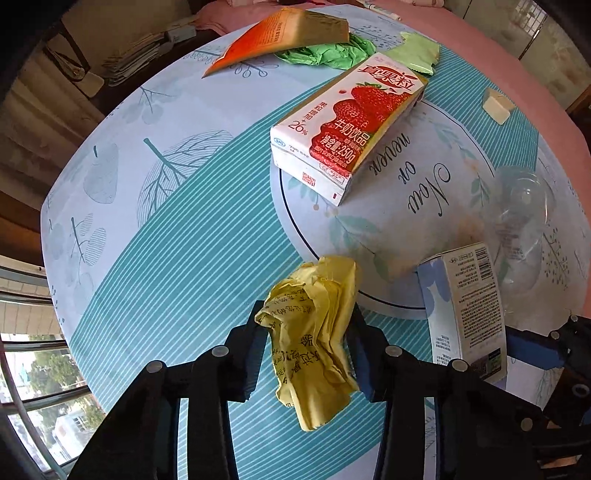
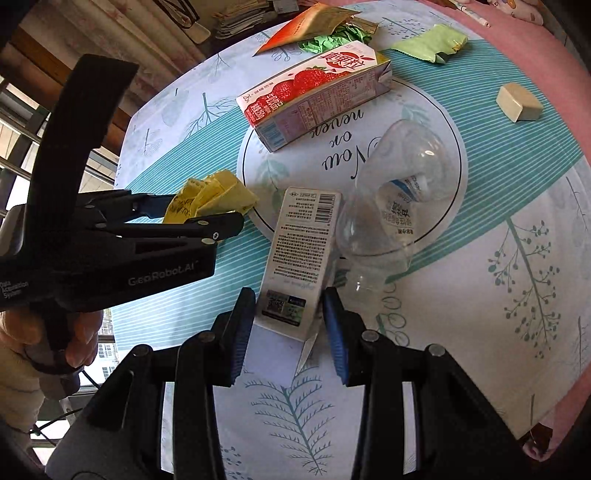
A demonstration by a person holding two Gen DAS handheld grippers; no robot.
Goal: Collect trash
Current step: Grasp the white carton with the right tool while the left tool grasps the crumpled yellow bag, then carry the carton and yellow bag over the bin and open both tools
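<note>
A crumpled yellow paper (image 1: pixel 314 332) lies between the fingers of my left gripper (image 1: pixel 306 354), which is closed on it; it also shows in the right wrist view (image 2: pixel 210 195) held by the left gripper (image 2: pixel 207 218). A white printed carton (image 2: pixel 301 258) lies flat, its near end between the fingers of my right gripper (image 2: pixel 290 325), whose blue pads touch its sides. The carton also shows in the left wrist view (image 1: pixel 467 310).
A strawberry milk carton (image 1: pixel 343 122) (image 2: pixel 310 92), a crushed clear bottle (image 2: pixel 391 206) (image 1: pixel 521 229), an orange packet (image 1: pixel 280 33), green crumpled paper (image 1: pixel 325 51), a green wrapper (image 2: pixel 432 44) and a cream block (image 2: pixel 519 101) lie on the patterned tablecloth (image 1: pixel 166 221).
</note>
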